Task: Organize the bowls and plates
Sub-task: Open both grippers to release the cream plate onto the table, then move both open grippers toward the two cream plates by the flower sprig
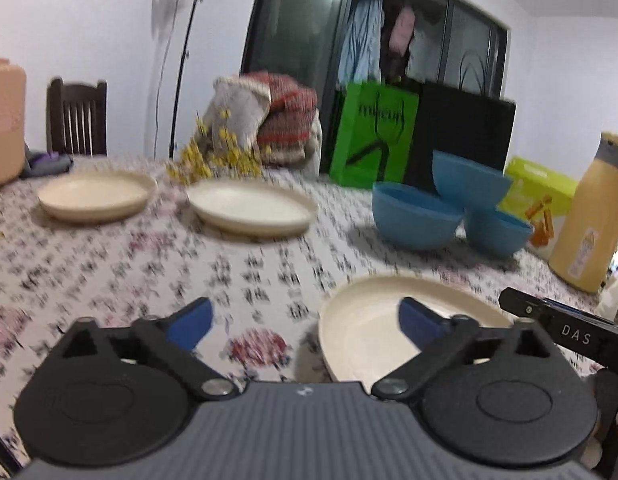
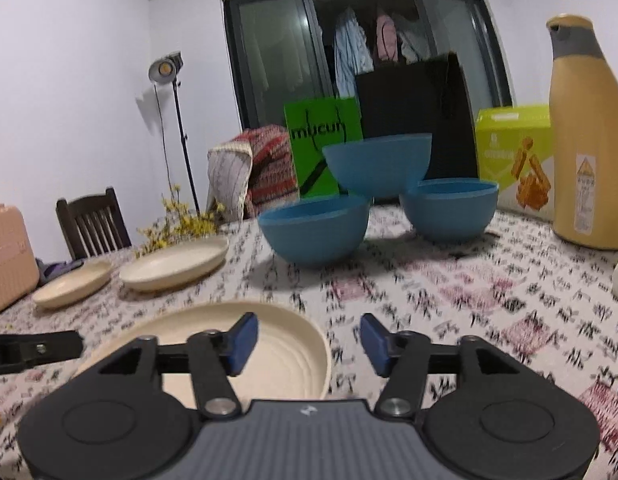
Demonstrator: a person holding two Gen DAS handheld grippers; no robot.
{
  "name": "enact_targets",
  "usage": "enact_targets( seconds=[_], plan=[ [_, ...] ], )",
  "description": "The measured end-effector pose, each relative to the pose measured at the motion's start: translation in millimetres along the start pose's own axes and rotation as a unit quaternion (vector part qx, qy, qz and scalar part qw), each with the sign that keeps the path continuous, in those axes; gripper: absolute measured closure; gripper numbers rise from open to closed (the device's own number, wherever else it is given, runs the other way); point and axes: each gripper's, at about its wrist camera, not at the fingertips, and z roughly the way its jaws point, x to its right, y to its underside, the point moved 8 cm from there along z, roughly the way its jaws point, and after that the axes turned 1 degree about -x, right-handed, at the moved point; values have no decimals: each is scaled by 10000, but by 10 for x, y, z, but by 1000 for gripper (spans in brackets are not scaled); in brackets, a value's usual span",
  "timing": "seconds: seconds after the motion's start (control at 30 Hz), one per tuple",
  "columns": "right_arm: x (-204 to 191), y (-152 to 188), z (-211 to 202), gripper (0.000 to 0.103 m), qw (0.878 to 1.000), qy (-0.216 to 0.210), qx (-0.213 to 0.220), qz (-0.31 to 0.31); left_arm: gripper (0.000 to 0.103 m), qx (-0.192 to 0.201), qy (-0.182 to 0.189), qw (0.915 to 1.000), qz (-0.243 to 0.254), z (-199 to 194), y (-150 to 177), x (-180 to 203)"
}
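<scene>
Plates and bowls are spread over the floral-patterned tablecloth [image 2: 449,300]; three cream-coloured shallow round plates, three blue hemispherical plastic bowls. Near cream plate [image 2: 245,344] lies just ahead of both my tools; middle cream plate [image 2: 175,262] and far cream plate [image 2: 75,282] sit well apart from it toward the left, near a spray of yellow flowers [image 2: 181,224]. Left blue bowl [image 2: 315,230] and right blue bowl [image 2: 449,208] stand side by side; the third blue bowl [image 2: 379,164] rests tilted across their rims.

Left gripper [image 1: 305,324]: jaws spread wide, nothing between them; its right blue pad hangs over the near plate's rim, contact not discernible. Right gripper [image 2: 307,344]: jaws moderately apart, empty; left pad over the near plate's inside, right pad over bare cloth.

Judgement: nothing is held, so I read this as a gap between placements; plates not yet stacked, bowls only loosely piled. Next move likely calls for bringing one jaw pair over a plate rim and closing on it, then carrying that plate onto another; thin rims and a low approach angle may make the pinch slip. Tall yellow bottle [image 2: 589,140] at right needs clearance.
</scene>
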Motion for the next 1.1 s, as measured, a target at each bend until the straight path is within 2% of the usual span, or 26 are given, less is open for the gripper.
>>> enact_targets(
  seconds=[0.03, 0.1, 0.13, 0.4, 0.8, 1.0, 1.1],
  plan=[
    [1, -33, -5, 22, 10000, 22, 70, -13, 0, 86, -26, 10000, 12, -26, -36, -20],
    [-5, -100, -16, 7, 9997, 62, 239, -41, 0, 231, -180, 9996, 62, -58, -97, -83],
    [-10, -128, -19, 5, 9995, 57, 321, -38, 0, 289, -249, 9992, 77, -66, -120, -123],
    [-23, -198, 5, 0, 9988, -35, 479, 5, 0, 348, -459, 9983, -75, -14, -196, -439],
    [-92, -156, 80, 0, 9992, -76, 360, -159, 0, 516, -357, 9980, -112, 25, -120, -506],
    [-79, -155, 101, 0, 9995, -98, 306, -76, 0, 722, -458, 9959, -304, -56, -114, -568],
    [-78, -152, 99, 0, 9993, -174, 313, -48, 0, 631, -426, 9963, -407, -31, -112, -601]
  ],
)
